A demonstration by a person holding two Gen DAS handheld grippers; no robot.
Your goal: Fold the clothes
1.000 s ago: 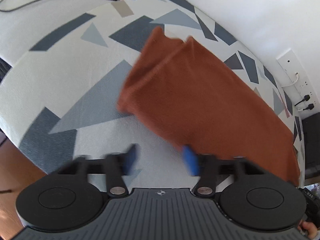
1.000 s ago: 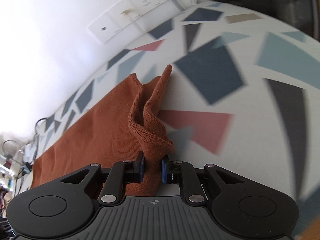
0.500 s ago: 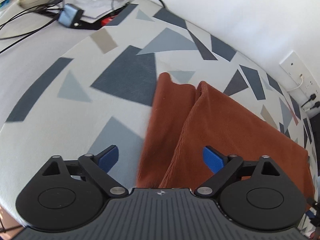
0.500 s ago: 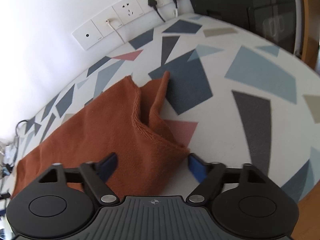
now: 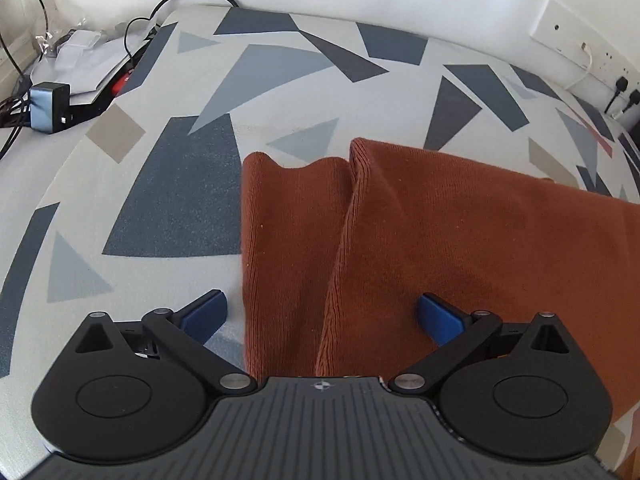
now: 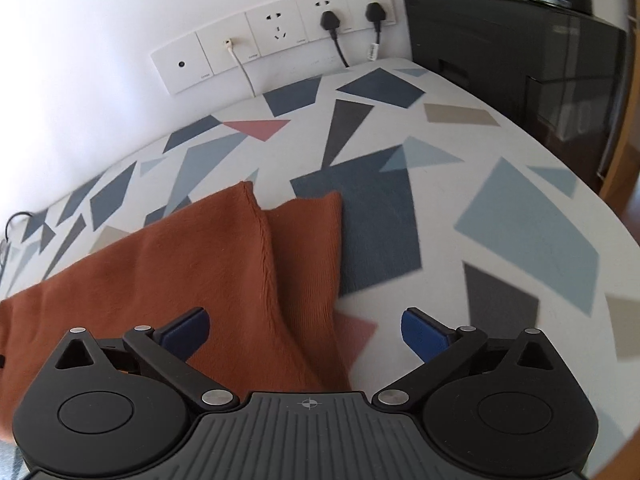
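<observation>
We have two tongs, one in each hand. Our left gripper is wide, and its blue pads have just been spreading apart. Our right gripper is wide too, and it has just been spreading as well. Neither one holds anything; the pads press on nothing.

The brown cloth lies flat on the table cover, the one with gray and blue shapes. It is folded over on itself, so one layer sits on top of another, and a strip of the lower layer sticks out past the top edge at each end. From the right side we see that same strip near our tongs.

We think the last fold is down and the next one comes now. To do it well, we should slide one pad under both layers at an end and pinch them together, both hands at the same time, so the cloth lifts evenly. If we grab only the top layer, the fold may fall open
</observation>
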